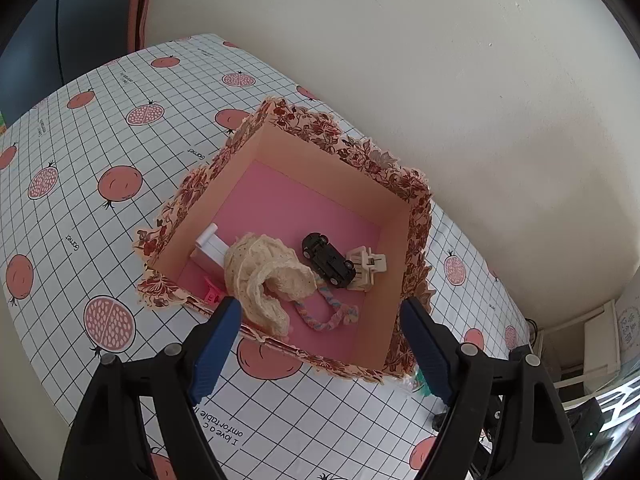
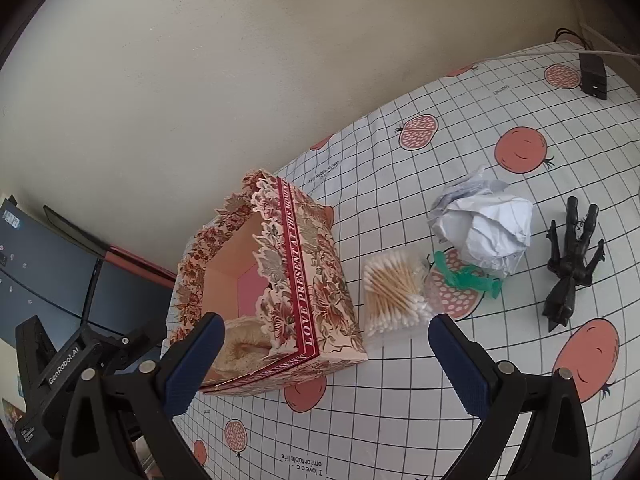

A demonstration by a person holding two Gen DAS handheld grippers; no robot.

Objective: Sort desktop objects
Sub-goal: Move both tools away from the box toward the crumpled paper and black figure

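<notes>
Floral gift box (image 1: 280,216) stands open on the counter (image 1: 100,140), close to the far wall. Inside, on the pink floor: cream lace cloth (image 1: 262,276) at the near side, draped partly over the near wall; black toy car (image 1: 329,260) right of it, touching a beige hair claw (image 1: 367,266); pastel braided cord (image 1: 320,312) near the cloth; white block (image 1: 210,248) at the left wall; pink clip (image 1: 211,293) just beside it.

Right of the box on the counter: bag of cotton swabs (image 2: 394,292) just beside the box, crumpled paper ball (image 2: 486,224) beyond it, black figurine (image 2: 572,264) farther right, apart from the paper.

Left gripper (image 1: 320,310): fingers spread, nothing between them, poised above the box's near edge. Right gripper (image 2: 326,328): fingers spread wide, empty, over the box's near right corner.
</notes>
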